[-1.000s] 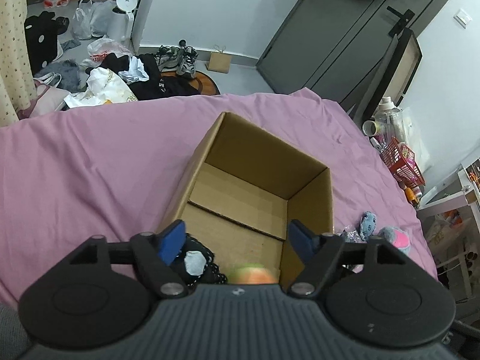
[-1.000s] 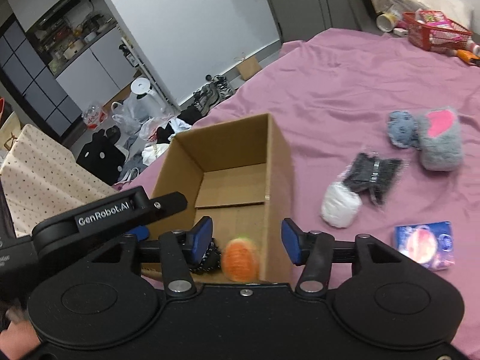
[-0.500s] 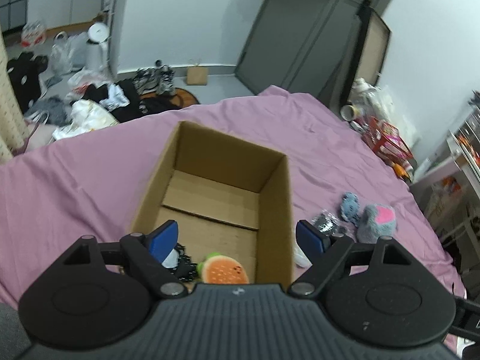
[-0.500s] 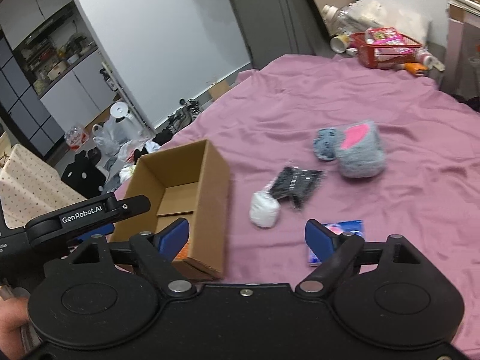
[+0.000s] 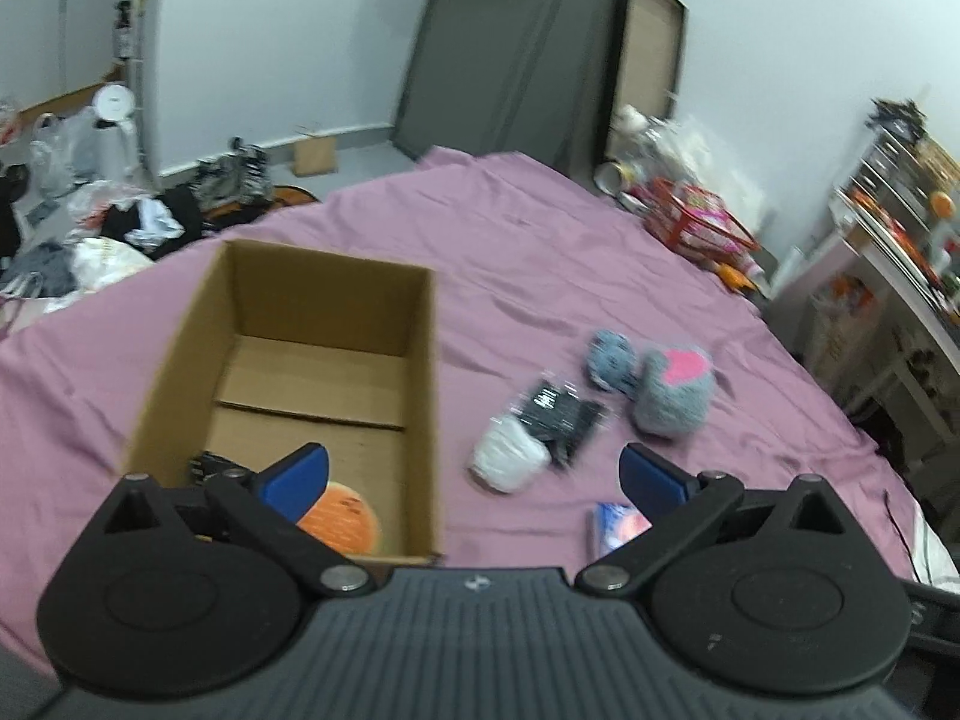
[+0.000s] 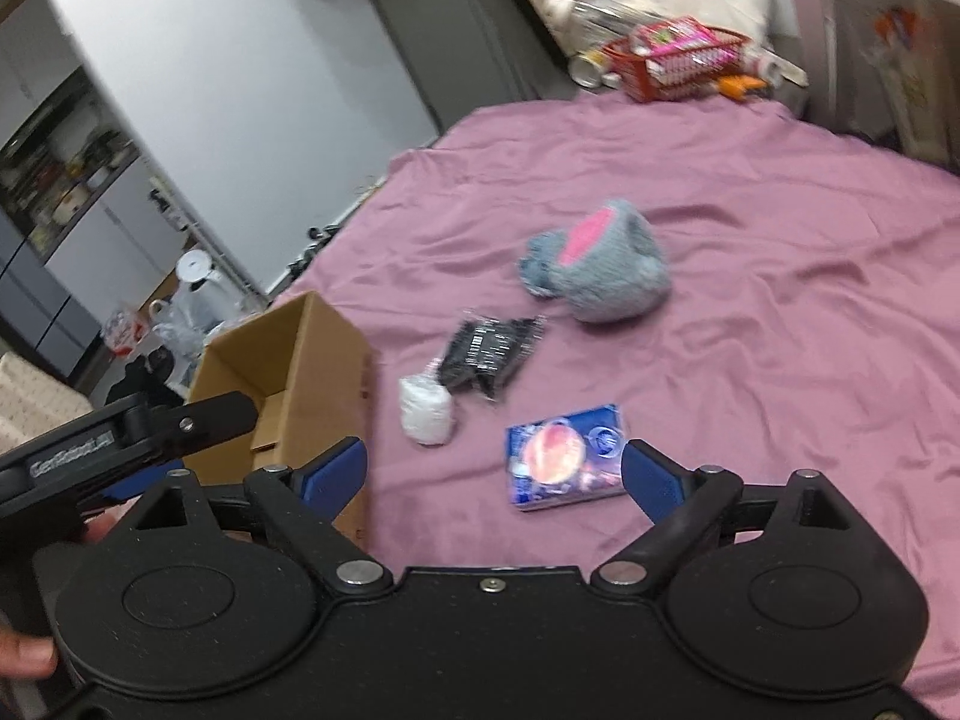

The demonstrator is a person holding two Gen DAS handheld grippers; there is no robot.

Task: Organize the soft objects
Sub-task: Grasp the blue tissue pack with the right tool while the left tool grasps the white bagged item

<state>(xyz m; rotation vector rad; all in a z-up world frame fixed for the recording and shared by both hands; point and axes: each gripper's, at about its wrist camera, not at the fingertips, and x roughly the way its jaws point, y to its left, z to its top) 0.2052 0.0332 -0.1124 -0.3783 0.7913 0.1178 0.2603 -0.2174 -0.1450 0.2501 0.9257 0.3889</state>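
A cardboard box (image 5: 312, 372) is seen standing open on a pink bedsheet (image 5: 540, 252). Inside it, at its near end, an orange round toy (image 5: 342, 525) and a dark item (image 5: 210, 465) are found. The left gripper (image 5: 474, 477) is held above the box's near right corner, its jaws spread wide and empty. At 3 o'clock from the box, a white bundle (image 6: 426, 411) is laid touching a black packet (image 6: 489, 351). At 1 o'clock from the packet, a grey plush toy (image 6: 606, 273) with a pink patch is placed. A blue pack (image 6: 564, 459) is seen at 5 o'clock from the white bundle. The right gripper (image 6: 495, 471) is held wide open and empty, with the blue pack seen between its fingertips.
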